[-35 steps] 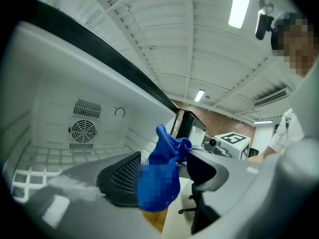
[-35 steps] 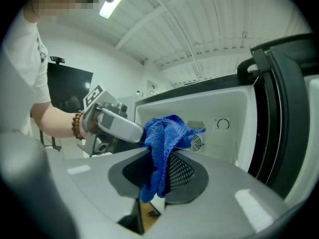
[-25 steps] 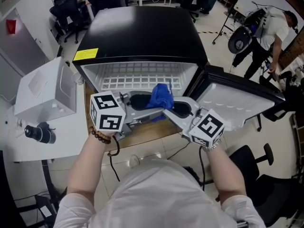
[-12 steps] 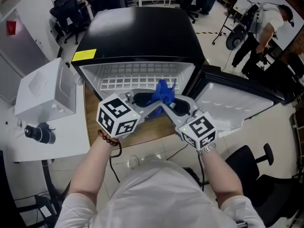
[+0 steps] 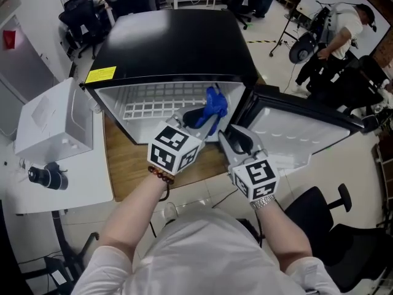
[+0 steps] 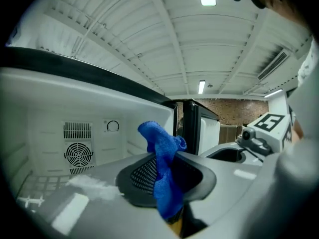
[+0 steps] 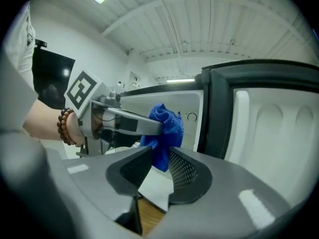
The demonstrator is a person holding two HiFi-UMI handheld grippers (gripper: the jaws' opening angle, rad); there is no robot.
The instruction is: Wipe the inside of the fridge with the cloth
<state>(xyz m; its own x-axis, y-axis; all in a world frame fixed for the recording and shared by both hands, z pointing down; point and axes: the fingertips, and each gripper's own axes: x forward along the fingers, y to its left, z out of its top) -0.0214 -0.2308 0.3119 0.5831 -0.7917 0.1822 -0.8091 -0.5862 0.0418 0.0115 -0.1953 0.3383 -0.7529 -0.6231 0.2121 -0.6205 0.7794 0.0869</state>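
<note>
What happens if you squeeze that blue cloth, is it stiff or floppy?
Probably floppy: the blue cloth bunches and droops from the left tongs, whose jaws just closed on it. Likely light, since a small pinch holds it. It looks fuzzy, so probably not slippery.

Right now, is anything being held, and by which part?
The blue cloth, pinched around its middle by the left hand-held gripper, whose jaws have just been closing on it.
</note>
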